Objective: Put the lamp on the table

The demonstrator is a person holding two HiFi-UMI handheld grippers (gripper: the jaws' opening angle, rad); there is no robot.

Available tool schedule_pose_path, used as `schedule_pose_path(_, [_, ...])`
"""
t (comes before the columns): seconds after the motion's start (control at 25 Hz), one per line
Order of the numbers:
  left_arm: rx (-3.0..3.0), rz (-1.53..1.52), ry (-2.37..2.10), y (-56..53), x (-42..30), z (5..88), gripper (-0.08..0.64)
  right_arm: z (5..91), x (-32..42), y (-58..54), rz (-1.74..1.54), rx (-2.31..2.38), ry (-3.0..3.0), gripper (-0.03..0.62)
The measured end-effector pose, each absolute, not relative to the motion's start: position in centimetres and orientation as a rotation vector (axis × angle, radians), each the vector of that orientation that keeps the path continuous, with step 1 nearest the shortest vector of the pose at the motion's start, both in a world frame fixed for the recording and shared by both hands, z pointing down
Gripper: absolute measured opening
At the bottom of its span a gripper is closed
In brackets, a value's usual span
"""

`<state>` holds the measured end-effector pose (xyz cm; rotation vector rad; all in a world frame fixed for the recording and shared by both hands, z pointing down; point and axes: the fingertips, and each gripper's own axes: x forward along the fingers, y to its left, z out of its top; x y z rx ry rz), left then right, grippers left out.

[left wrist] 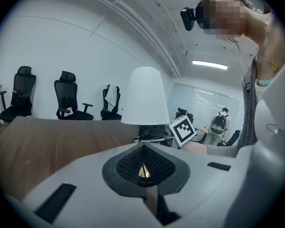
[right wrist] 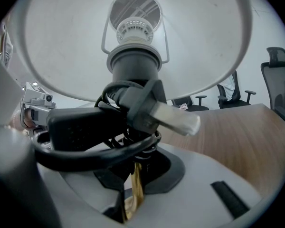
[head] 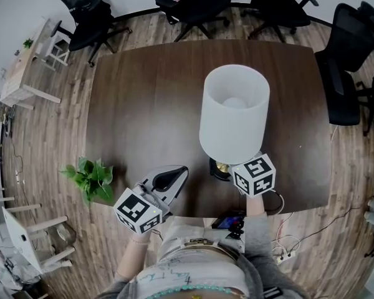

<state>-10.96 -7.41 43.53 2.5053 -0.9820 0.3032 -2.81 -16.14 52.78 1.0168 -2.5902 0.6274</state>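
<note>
the lamp [head: 234,114] stands upright over the bench [head: 143,98], close to its near edge and right of centre. the right gripper [right wrist: 132,194] has its jaws clamped on the lamp's brass stem, below the coiled black cord [right wrist: 85,151]. the left gripper [head: 169,179] sits at the near edge, left of the lamp, jaws together and empty.

Pale grey left gripper [left wrist: 143,171] and right gripper [right wrist: 134,182], black mesh insets [left wrist: 128,165], black-and-white marker cubes [head: 137,210], grey sleeve [head: 258,230].

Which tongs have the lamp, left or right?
The right tongs, clamped on the lamp at its brass stem; the left tongs are shut, empty.
</note>
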Motion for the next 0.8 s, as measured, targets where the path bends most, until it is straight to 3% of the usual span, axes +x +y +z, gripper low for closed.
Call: schedule_pose_path(0.8, [2.476, 0.319, -0.966, -8.6, -11.0, 45.0, 0.012, 55.6, -3.3, -16.4, 0.65, 0.98, -2.552, 0.048])
